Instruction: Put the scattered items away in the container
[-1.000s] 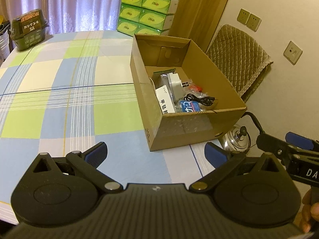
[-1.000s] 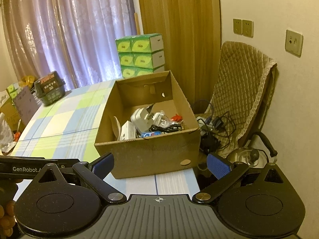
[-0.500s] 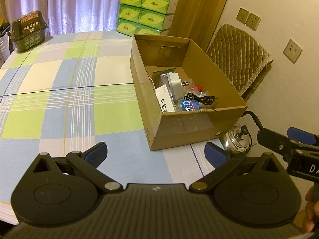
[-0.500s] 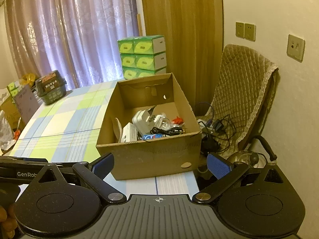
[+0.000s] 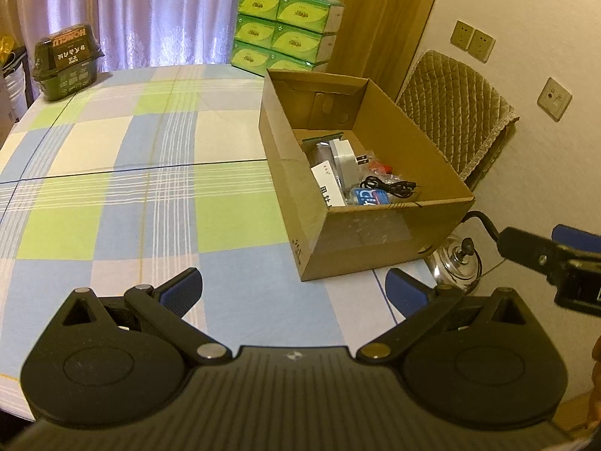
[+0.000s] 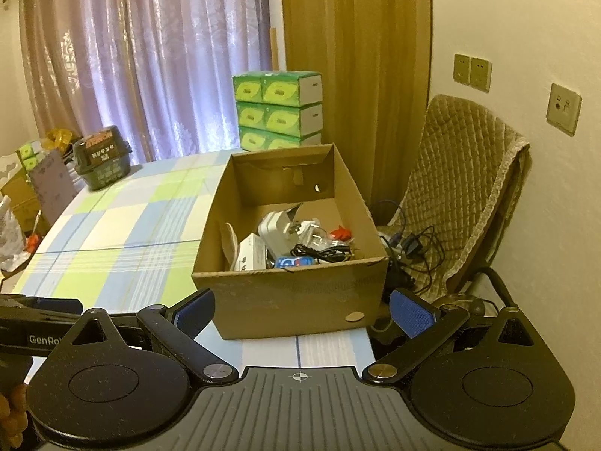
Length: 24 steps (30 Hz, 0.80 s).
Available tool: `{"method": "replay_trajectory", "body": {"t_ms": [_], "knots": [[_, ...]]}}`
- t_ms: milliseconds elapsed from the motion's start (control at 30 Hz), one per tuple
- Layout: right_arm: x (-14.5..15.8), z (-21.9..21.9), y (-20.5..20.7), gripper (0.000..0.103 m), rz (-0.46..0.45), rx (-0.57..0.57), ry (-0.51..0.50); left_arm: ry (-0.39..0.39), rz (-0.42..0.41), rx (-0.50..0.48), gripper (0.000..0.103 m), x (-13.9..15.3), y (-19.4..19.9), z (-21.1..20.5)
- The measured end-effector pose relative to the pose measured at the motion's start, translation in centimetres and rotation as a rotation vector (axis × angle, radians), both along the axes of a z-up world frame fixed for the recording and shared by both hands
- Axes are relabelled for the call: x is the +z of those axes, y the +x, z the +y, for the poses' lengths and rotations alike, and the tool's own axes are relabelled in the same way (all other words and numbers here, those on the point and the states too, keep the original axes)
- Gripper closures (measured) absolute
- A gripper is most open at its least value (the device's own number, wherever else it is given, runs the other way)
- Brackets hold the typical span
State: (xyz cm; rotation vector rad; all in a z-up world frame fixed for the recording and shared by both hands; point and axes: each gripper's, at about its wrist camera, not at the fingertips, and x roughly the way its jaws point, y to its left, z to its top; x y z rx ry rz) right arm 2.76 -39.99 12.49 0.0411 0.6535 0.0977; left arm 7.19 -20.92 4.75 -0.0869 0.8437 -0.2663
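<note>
Cut off at the right edge of the left wrist view: the right hand-held gripper [image 5: 526, 242], only one black finger and a blue pad showing there. Likewise cropped at the left edge of the right wrist view: the left hand-held gripper [image 6: 49, 310], with part of a printed label.

Hard to read among the clutter inside the cardboard box [image 5: 379, 236]: a white plug adapter [image 5: 347, 159], a coiled black cable [image 5: 390, 187], a blue packet [image 5: 370, 197], a white carton [image 5: 328, 184] with print too small to make out. Something small and red [image 6: 341, 232] further back, unclear what.

Left hand-held gripper [image 5: 293, 291] spread wide, nothing between the blue pads. Right hand-held gripper [image 6: 300, 312] equally wide, also empty.

Box standing at the right end of the checked surface [image 5: 150, 195], otherwise bare apart from a dark green container [image 5: 65, 62] at the far corner. Stacked green tissue boxes [image 5: 285, 34] behind, purple curtains [image 6: 150, 56], a quilted chair [image 6: 462, 195], a metal kettle [image 5: 456, 265] below the surface edge.
</note>
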Motion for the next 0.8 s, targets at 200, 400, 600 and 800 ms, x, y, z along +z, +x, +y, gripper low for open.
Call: {"method": "replay_trajectory", "body": {"t_ms": [200, 400, 600, 800], "knots": [[-0.05, 0.31, 0.0, 0.0, 0.006, 0.006, 0.006, -0.001, -0.003, 0.006, 0.001, 0.0, -0.24, 0.29], [-0.17, 0.3, -0.05, 0.0, 0.01, 0.004, 0.007, -0.005, -0.005, 0.005, 0.001, 0.04, -0.24, 0.28], [-0.32, 0.29, -0.18, 0.0, 0.013, 0.005, 0.008, -0.007, -0.005, 0.004, 0.001, 0.03, -0.3, 0.18], [-0.58, 0.37, -0.24, 0.0, 0.018, 0.006, 0.007, -0.008, -0.015, 0.016, 0.001, -0.06, -0.36, 0.36]]}}
